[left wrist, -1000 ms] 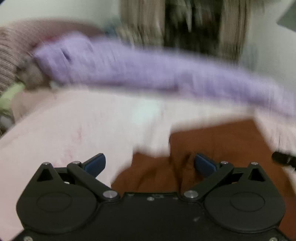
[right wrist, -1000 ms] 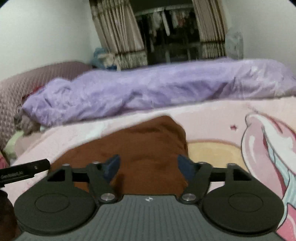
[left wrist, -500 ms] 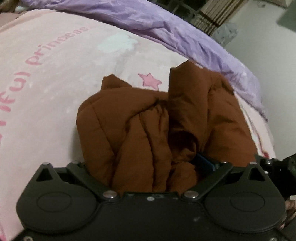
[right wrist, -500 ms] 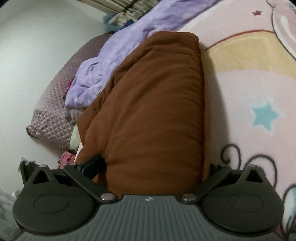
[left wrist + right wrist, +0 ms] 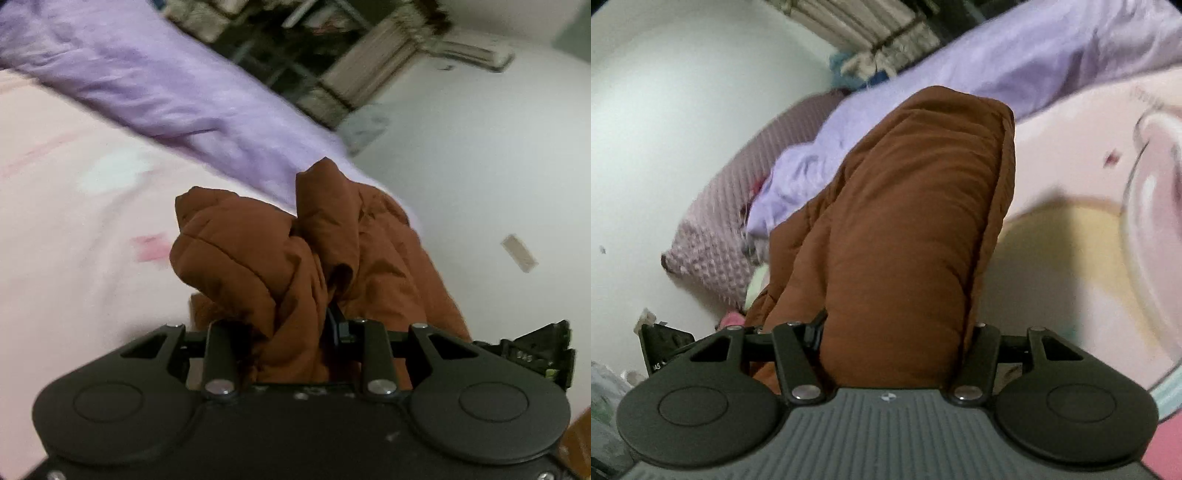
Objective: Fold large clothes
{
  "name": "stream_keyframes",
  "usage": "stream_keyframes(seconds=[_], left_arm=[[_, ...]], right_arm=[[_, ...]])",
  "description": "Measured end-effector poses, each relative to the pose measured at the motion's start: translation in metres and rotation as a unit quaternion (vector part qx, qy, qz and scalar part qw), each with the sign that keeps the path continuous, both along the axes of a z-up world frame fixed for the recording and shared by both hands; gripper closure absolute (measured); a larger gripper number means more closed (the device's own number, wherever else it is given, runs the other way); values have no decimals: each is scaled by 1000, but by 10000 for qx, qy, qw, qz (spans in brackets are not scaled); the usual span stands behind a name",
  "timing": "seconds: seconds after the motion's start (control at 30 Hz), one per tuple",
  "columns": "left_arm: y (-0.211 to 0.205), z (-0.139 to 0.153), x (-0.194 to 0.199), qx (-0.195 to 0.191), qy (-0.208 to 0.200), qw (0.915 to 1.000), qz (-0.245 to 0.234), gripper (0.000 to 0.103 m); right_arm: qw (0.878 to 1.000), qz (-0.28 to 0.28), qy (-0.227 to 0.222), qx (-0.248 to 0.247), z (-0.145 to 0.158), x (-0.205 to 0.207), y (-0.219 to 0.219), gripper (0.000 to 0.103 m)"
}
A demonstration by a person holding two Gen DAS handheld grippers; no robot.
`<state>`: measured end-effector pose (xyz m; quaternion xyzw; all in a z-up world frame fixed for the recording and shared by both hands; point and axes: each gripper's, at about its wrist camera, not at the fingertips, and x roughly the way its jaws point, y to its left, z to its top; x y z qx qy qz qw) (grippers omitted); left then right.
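Observation:
A rust-brown padded jacket [image 5: 295,266] fills the middle of both wrist views, folded into a thick bundle [image 5: 908,229]. My left gripper [image 5: 291,332] is shut on a bunched end of the jacket, and the fabric hides most of both fingers. My right gripper [image 5: 897,332] is shut on the other, smoother folded end. The jacket is held above the pink printed bedspread [image 5: 74,229]. The other gripper's body shows at the right edge of the left wrist view [image 5: 535,347] and at the left edge of the right wrist view [image 5: 665,347].
A crumpled purple duvet [image 5: 166,88] lies along the far side of the bed [image 5: 1052,62]. A mauve textured pillow [image 5: 716,229] sits by the white wall [image 5: 665,110]. Curtains and a dark window [image 5: 332,55] are behind.
Both grippers went from open over the jacket to shut on its two ends. The jacket has been lifted off the bedspread, and both views have tilted up towards the wall.

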<state>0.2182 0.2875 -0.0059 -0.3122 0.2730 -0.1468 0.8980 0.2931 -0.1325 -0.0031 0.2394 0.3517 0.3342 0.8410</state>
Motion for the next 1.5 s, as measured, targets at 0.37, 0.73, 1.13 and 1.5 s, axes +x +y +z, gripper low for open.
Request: stream_keyframes(seconds=[0.37,0.73,1.13,1.5], left_arm=[[-172,-25,108,-330,181,9909,-1290,75],[-218,-121,166,-551,1291,9780,-1546,49],[-227,3,113,858,-558,9943,-286,0],[-304,-99,138,2271,-214,9735,-176,0]], right_arm=[[9903,-1254,33,-604,2,3,-175,35],[9867,-1434,744,-164,-94,23,-239,19],[8980,-3468,-461,-2668,-8,-40,-223,12],[9042,-3373,-752,-2510,-79,14,-164,28]])
